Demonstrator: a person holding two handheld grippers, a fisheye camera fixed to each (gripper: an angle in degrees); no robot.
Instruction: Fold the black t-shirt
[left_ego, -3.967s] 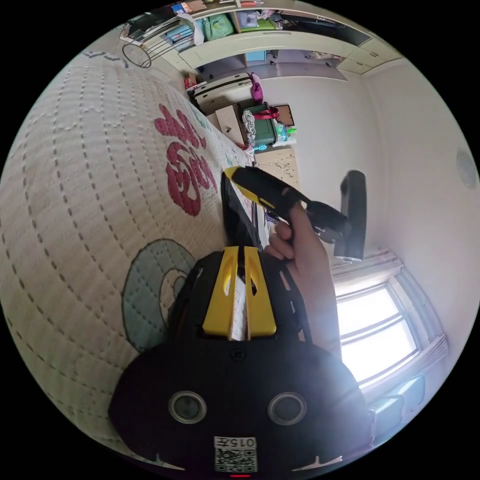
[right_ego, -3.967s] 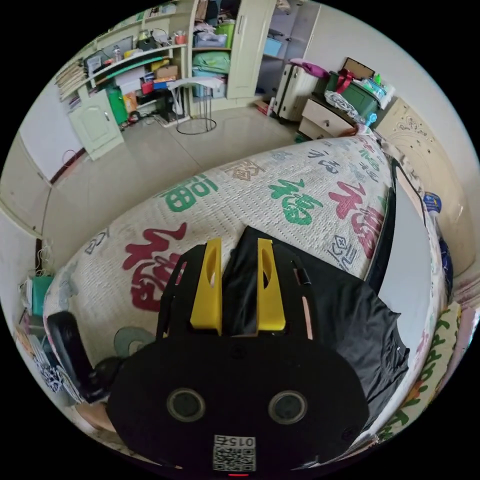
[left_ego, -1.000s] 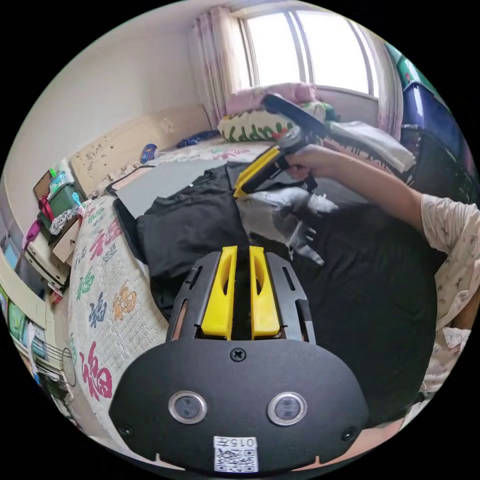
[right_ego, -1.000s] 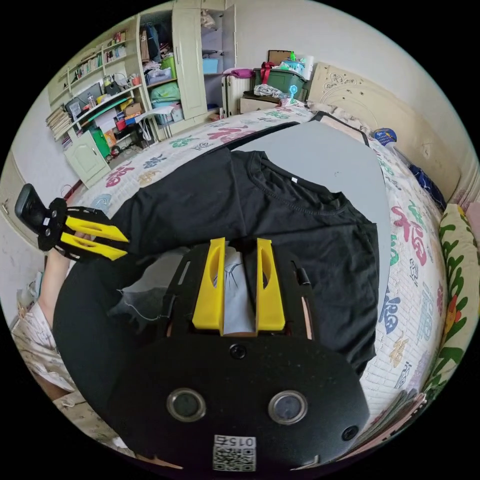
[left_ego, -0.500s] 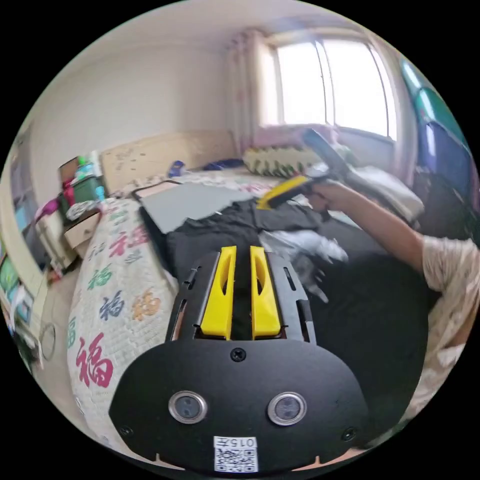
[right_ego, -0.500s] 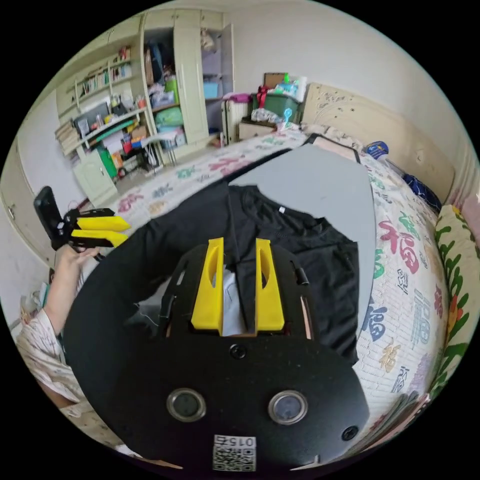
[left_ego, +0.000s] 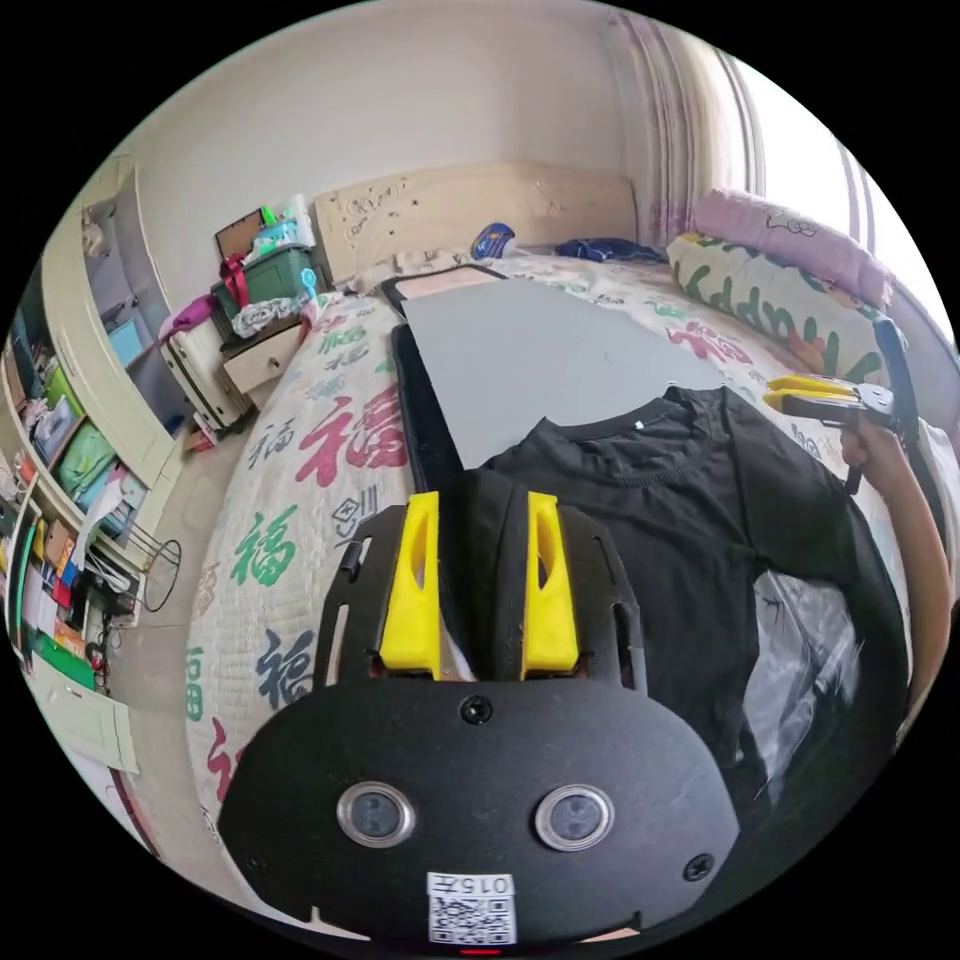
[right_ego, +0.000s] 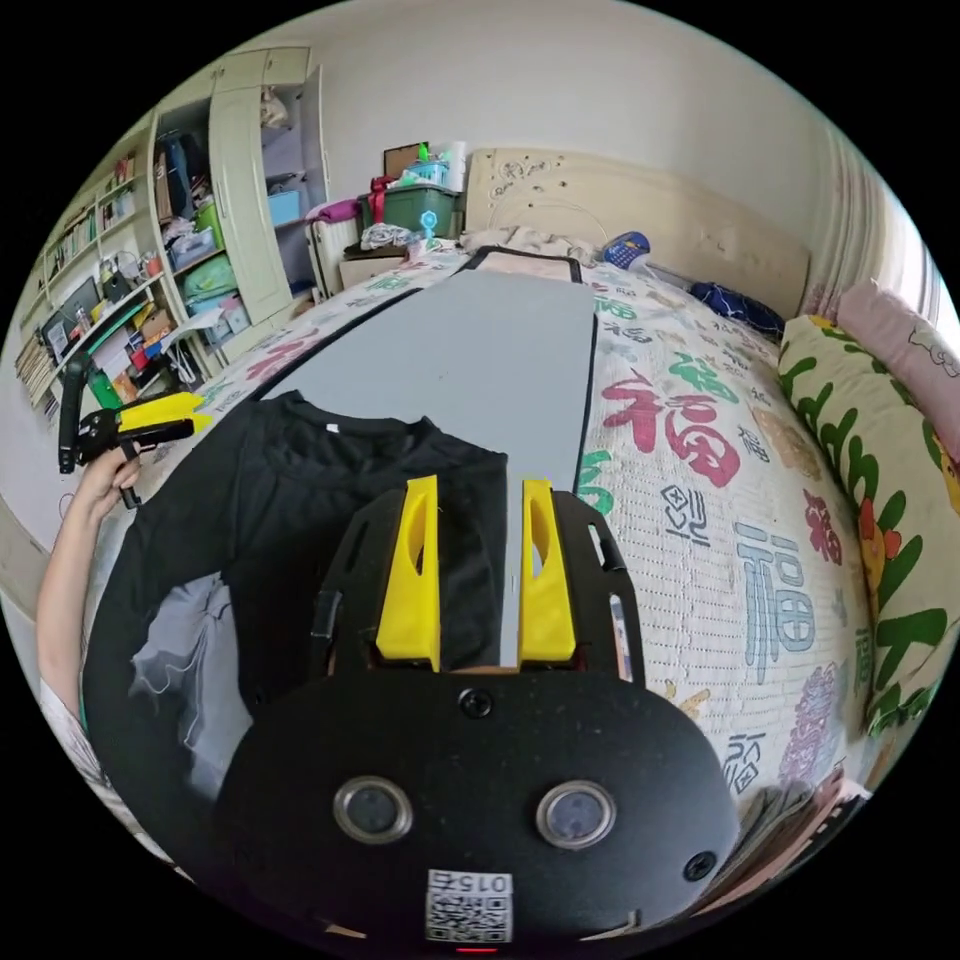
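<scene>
Black fabric of the t-shirt (left_ego: 690, 500) is seen spread on a grey mat (left_ego: 520, 360) laid on the bed (left_ego: 300, 450), collar toward the headboard (left_ego: 480, 215). One shoulder edge lies between the parted fingers (left_ego: 410, 585) of the left gripper (left_ego: 480, 510); whether it is pressed cannot be told. In the right gripper view the shirt's other edge lies between the spread fingers (right_ego: 545, 575) of the right gripper (right_ego: 478, 490), again with the grip unclear. A green bin (left_ego: 275, 280) beside the bed is heaped with bottles and cloth. Cupboard shelves (right_ego: 195, 240) are crammed with bags and boxes.
</scene>
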